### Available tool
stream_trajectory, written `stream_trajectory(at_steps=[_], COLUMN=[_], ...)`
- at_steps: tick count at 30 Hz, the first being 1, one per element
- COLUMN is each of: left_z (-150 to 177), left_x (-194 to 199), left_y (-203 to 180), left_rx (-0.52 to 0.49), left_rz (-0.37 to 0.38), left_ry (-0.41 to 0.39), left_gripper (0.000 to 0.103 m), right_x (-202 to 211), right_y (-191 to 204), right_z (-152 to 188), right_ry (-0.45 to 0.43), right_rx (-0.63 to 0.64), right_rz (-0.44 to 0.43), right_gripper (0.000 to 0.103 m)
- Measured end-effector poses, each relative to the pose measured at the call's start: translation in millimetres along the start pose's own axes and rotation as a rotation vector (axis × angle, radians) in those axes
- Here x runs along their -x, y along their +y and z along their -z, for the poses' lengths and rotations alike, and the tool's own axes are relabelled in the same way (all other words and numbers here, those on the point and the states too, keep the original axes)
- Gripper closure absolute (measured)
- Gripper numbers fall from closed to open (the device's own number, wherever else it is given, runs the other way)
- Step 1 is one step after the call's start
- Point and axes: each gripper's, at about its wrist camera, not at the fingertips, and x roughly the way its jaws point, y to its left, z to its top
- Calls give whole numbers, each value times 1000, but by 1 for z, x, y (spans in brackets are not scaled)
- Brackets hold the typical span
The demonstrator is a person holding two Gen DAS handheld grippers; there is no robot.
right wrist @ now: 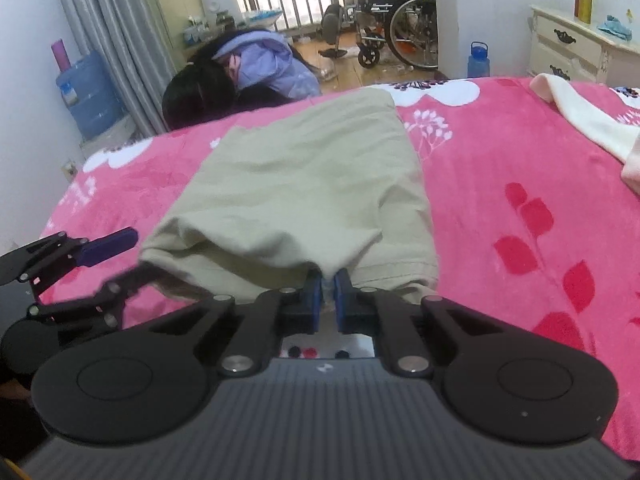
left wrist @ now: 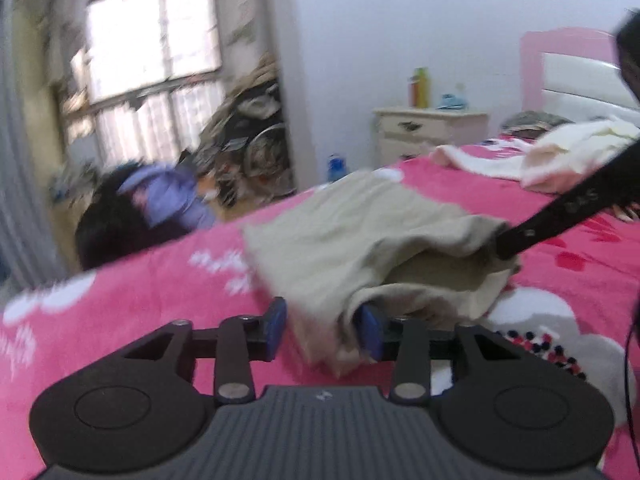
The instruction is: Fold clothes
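- The left hand-held gripper [left wrist: 322,330] stands open around the near left corner of the beige garment [right wrist: 304,184]; its blue pads are not clamped, so that corner would likely stay behind on a lift.
- The garment lies on the pink bed [right wrist: 520,184], its near edge raised.
- The right hand-held gripper [right wrist: 328,294] pinches the near hem; one-sided pulling risks a skewed, bunched fold.
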Motion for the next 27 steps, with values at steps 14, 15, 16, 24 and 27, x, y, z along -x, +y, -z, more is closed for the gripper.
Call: stream_trajectory(at_steps=[14, 15, 16, 24, 27], left_z=[-10, -10, -9, -5, 6], left_x=[-10, -13, -19, -26, -17], left_y=[-39, -40, -42, -31, -30], left_rx=[-172, -169, -175, -112, -174], left_rz=[37, 31, 17, -86, -94], left_ry=[-21, -22, -18, 36, 44], left_gripper=[56, 56, 56, 87, 89], right_x=[2, 2, 2, 7, 5], right_y=[2, 1, 0, -17, -26], right_z=[-1, 0, 0, 1, 7], right_ry=[-33, -33, -33, -37, -4], right_rx=[7, -6, -18, -121, -180], right_rz=[-8, -14, -19, -72, -106], right_gripper=[97, 97, 97, 94, 94])
